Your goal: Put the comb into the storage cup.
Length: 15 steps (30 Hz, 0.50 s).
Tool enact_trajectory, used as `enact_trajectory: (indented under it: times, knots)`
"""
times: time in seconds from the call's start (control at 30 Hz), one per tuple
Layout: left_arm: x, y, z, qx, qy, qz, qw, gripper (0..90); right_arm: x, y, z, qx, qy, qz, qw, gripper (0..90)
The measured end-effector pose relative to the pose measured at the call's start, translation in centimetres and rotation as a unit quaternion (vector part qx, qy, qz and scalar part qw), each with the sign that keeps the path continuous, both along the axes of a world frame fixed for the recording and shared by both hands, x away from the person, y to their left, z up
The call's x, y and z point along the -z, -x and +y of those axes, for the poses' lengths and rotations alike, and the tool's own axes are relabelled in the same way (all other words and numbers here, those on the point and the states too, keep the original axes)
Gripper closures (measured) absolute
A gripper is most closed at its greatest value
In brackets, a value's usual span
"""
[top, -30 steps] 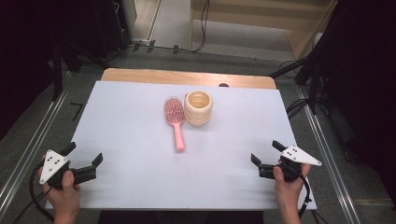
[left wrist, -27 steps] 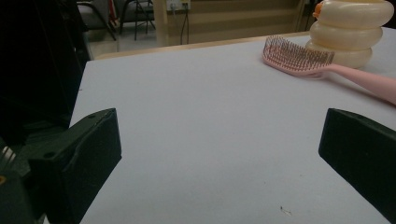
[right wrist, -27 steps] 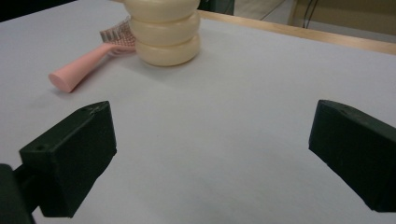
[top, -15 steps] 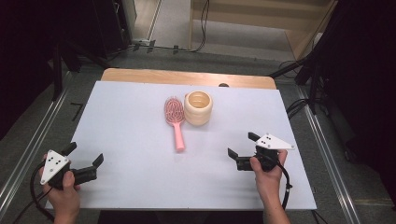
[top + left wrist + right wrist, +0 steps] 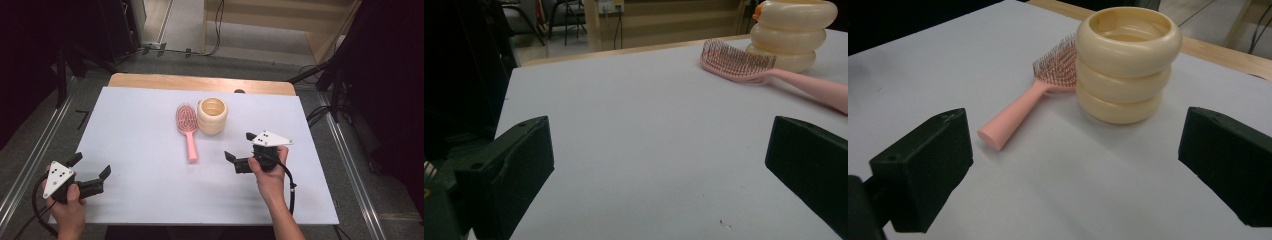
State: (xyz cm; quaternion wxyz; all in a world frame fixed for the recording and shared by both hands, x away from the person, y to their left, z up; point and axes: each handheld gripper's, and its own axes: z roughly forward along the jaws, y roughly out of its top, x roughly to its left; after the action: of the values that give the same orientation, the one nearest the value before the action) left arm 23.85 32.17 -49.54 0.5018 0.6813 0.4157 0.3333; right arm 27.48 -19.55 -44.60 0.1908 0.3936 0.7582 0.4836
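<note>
A pink hairbrush (image 5: 188, 132) lies bristles up at the table's middle, its handle toward me. Its head touches a cream pot (image 5: 212, 116) shaped like three stacked rings, upright with an open top. My right gripper (image 5: 240, 146) is open a little right of the handle's end, jaws aimed at the brush and pot, nothing between them. In the right gripper view the hairbrush (image 5: 1023, 109) and pot (image 5: 1125, 65) sit just beyond the wide-apart jaws. My left gripper (image 5: 90, 165) rests open at the near left corner. In its view the hairbrush (image 5: 749, 65) and pot (image 5: 791, 35) are far off.
A white sheet (image 5: 140, 135) covers the table, with a wooden strip (image 5: 200, 82) along the far edge. Metal rails (image 5: 30, 155) run beside the table on the floor. Cables (image 5: 320, 112) and dark stands are behind and to the right.
My right gripper has moved left and away from me, from the near right corner toward the brush handle and pot. The left gripper has stayed put.
</note>
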Motion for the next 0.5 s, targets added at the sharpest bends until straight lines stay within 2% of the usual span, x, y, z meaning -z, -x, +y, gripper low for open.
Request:
enact_trajectory:
  times: [0.17,0.5]
  knots:
    - [0.0,0.0,0.0,0.001,0.0,-0.001,1.0,0.0,-0.4,-1.0,1.2,-0.012,-0.002,0.007,0.9999,0.0]
    - [0.0,0.0,0.0,0.003,-0.003,0.0,1.0,0.0,-0.7,-2.6,3.6,-0.028,0.013,0.023,0.9993,0.0]
